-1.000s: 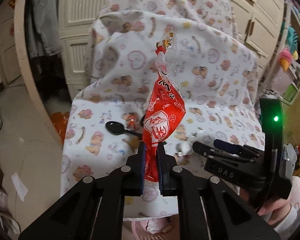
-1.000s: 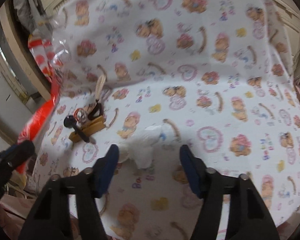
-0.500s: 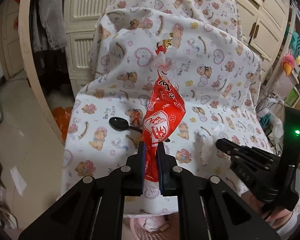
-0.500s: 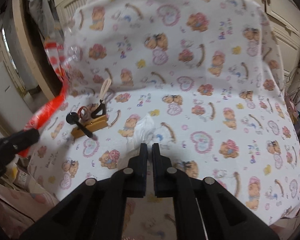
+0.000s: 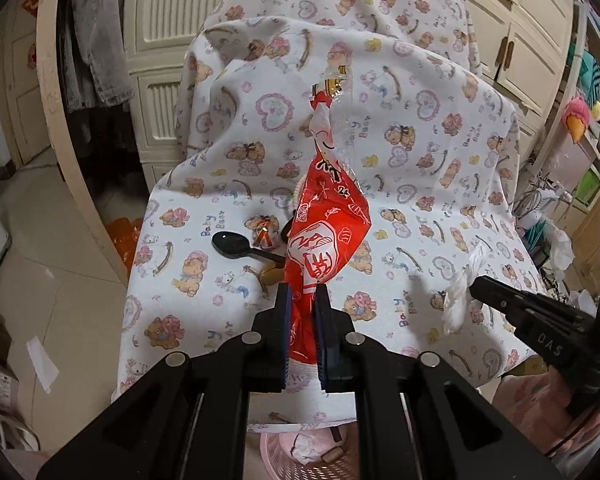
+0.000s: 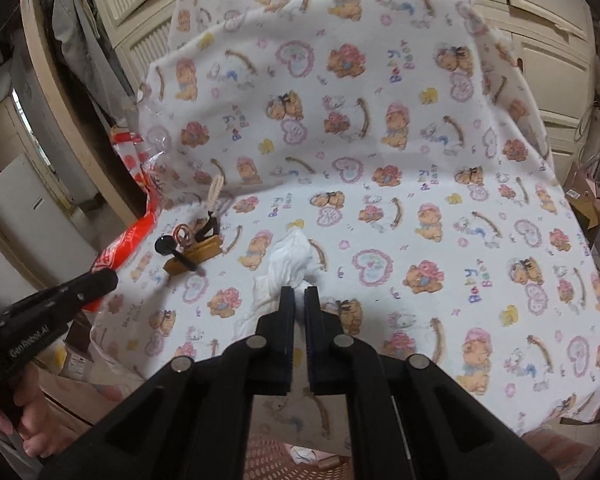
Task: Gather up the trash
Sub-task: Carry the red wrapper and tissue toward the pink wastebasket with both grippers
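1. Left wrist view: my left claw (image 5: 302,312) is clamped on a red snack wrapper (image 5: 324,236), which stands up from the pads toward 12 o'clock. At 3 o'clock my right claw (image 5: 474,286) carries a white tissue (image 5: 458,300) clear of the bear-print sheet (image 5: 420,160). A black spoon (image 5: 240,246) and a small candy wrapper (image 5: 265,235) lie uncollected at 10 o'clock. A pink basket (image 5: 276,460) waits at 6 o'clock.

2. Right wrist view: my right claw (image 6: 299,300), pinched on the tissue (image 6: 288,264), has two pieces in hand between us, none binned; the spoon pile (image 6: 192,252) at 10 o'clock remains.
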`<state>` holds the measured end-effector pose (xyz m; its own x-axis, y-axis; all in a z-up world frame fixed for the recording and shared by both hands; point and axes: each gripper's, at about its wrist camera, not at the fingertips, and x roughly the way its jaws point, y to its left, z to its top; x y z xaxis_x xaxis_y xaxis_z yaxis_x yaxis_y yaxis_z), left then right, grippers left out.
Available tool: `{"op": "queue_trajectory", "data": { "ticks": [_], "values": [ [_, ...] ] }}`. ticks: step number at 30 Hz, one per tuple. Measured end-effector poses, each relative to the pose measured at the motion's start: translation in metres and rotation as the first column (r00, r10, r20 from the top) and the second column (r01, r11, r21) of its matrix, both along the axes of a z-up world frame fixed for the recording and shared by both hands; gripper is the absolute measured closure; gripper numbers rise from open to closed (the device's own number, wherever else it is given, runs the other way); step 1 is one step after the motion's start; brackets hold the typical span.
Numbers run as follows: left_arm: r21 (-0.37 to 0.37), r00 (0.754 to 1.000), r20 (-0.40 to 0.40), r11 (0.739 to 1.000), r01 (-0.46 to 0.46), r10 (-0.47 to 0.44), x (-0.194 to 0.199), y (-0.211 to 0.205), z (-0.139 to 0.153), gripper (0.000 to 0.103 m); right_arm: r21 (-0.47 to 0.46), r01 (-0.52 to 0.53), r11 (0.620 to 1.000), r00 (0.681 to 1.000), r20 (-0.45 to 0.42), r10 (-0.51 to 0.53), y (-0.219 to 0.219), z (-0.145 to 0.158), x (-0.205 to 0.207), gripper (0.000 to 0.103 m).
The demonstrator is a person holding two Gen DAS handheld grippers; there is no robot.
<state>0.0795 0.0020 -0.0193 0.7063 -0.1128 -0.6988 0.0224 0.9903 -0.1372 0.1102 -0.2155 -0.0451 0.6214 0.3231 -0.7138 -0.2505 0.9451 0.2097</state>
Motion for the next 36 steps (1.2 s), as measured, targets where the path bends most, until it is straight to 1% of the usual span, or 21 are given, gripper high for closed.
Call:
{"op": "queue_trajectory", "data": {
  "ticks": [3,4,5,6,7,9,11,14,16,17,18,20,21,22,24,26,30,32,33,34,36],
  "values": [
    [0.017,1.0,0.005,1.0,-0.001,0.001,-0.002,-0.004,-0.001,0.094,0.012,-0.038,0.999,0.998,-0.045,0.039,-0.002,-0.002,0.001,0.097],
    [0.017,1.0,-0.001,1.0,-0.002,0.002,-0.001,-0.004,-0.002,0.094,0.02,-0.061,0.998,0.995,-0.077,0.063,-0.002,-0.006,0.002,0.09],
    [0.015,1.0,-0.007,1.0,-0.004,0.004,0.0,-0.004,-0.003,0.094,0.02,-0.069,0.997,0.993,-0.099,0.071,-0.001,-0.011,0.004,0.081],
    [0.011,1.0,-0.014,1.0,-0.005,0.005,0.001,-0.004,-0.005,0.094,0.009,-0.062,0.998,0.991,-0.114,0.063,0.0,-0.015,0.004,0.075],
    [0.01,1.0,-0.018,1.0,-0.007,0.007,0.002,-0.004,-0.006,0.094,-0.003,-0.056,0.998,0.991,-0.122,0.056,0.001,-0.02,0.003,0.064],
    [0.011,1.0,-0.02,1.0,-0.007,0.008,0.003,-0.004,-0.006,0.094,-0.014,-0.068,0.998,0.991,-0.115,0.066,0.005,-0.024,0.001,0.061],
    [0.012,1.0,-0.017,1.0,-0.005,0.005,0.003,-0.004,-0.006,0.094,-0.036,-0.107,0.994,0.989,-0.104,0.103,0.013,-0.026,0.0,0.052],
    [0.01,1.0,-0.019,1.0,-0.005,0.005,0.005,-0.005,-0.006,0.094,-0.1,-0.142,0.985,0.988,-0.072,0.135,0.03,-0.03,-0.006,0.047],
    [0.01,1.0,-0.026,1.0,-0.006,0.006,0.006,-0.005,-0.007,0.094,-0.117,-0.163,0.98,0.985,-0.075,0.155,0.037,-0.035,-0.006,0.047],
    [0.011,1.0,-0.027,1.0,-0.007,0.007,0.006,-0.005,-0.007,0.094,-0.147,-0.155,0.977,0.987,-0.063,0.147,0.04,-0.037,-0.007,0.048],
    [0.015,1.0,-0.027,1.0,-0.009,0.009,0.007,-0.006,-0.007,0.094,-0.17,-0.149,0.974,0.988,-0.05,0.143,0.043,-0.038,-0.007,0.052],
    [0.025,1.0,-0.021,1.0,-0.011,0.011,0.006,-0.006,-0.007,0.094,-0.226,-0.108,0.968,0.994,-0.009,0.109,0.046,-0.037,-0.007,0.085],
    [0.031,1.0,-0.016,0.999,-0.011,0.012,0.006,-0.007,-0.006,0.094,-0.231,-0.088,0.969,0.996,-0.001,0.09,0.045,-0.037,-0.007,0.091],
    [0.037,1.0,-0.013,0.999,-0.011,0.011,0.006,-0.007,-0.006,0.094,-0.202,-0.087,0.976,0.996,-0.003,0.088,0.042,-0.035,-0.006,0.093],
    [0.043,1.0,-0.011,0.999,-0.012,0.012,0.005,-0.006,-0.006,0.094,-0.161,-0.077,0.984,0.997,-0.008,0.077,0.036,-0.03,-0.006,0.095],
    [0.032,1.0,-0.012,0.999,-0.008,0.008,0.003,-0.003,-0.005,0.094,-0.136,-0.063,0.989,0.998,0.002,0.064,0.029,-0.023,-0.008,0.095],
    [0.039,1.0,-0.005,0.999,-0.021,0.021,-0.011,0.0,0.004,0.094,-0.103,-0.049,0.994,0.998,0.028,0.052,0.019,-0.005,-0.02,0.095],
    [0.029,1.0,-0.004,0.999,-0.025,0.026,-0.021,0.0,0.009,0.094,-0.085,-0.049,0.995,0.998,0.039,0.053,0.014,0.009,-0.03,0.095],
    [0.036,1.0,-0.008,0.999,-0.022,0.022,-0.025,-0.001,0.012,0.094,-0.076,-0.059,0.995,0.997,0.049,0.063,0.014,0.015,-0.036,0.095],
    [0.044,1.0,-0.011,0.999,-0.024,0.025,-0.029,-0.003,0.014,0.094,-0.075,-0.066,0.995,0.995,0.069,0.071,0.014,0.024,-0.043,0.095],
    [0.025,0.999,-0.012,0.999,-0.031,0.031,-0.038,-0.006,0.022,0.094,-0.067,-0.07,0.995,0.991,0.105,0.077,0.014,0.04,-0.058,0.095]
  ]
}}
